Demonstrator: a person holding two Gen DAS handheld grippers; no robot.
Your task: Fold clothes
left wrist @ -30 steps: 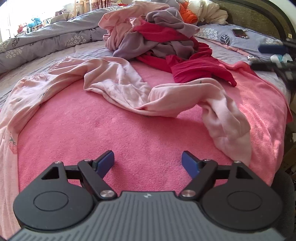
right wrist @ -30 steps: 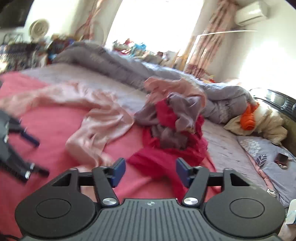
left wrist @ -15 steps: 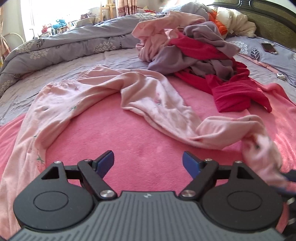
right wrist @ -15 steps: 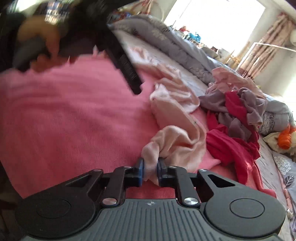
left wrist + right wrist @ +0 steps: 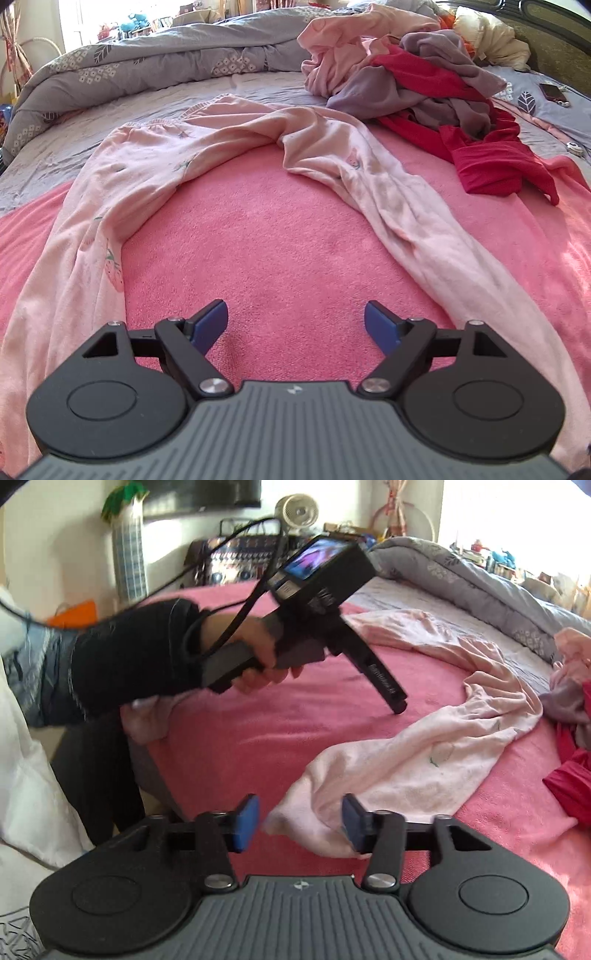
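The right gripper (image 5: 301, 825) hangs just above the near edge of the bed, its jaws opening, with the cuff end of one leg of the pale pink pyjama trousers (image 5: 406, 768) lying between the blue pads; the cloth is near the right pad (image 5: 352, 825) but looks released rather than pinched. The left gripper (image 5: 295, 326) is spread wide and empty over the bare pink blanket (image 5: 288, 251), between the two trouser legs, touching nothing. The trousers (image 5: 177, 162) lie in an arch on the blanket, waistband toward the far side, one leg running to each near corner. The step in hand looks like laying the garment flat before the first fold; to do it well, each leg should be drawn straight and the twisted crotch smoothed, then one leg brought over the other with cuffs matched. The heap of red, mauve and pink clothes (image 5: 424, 85) sits near the bed's far right and should stay out of the fold.
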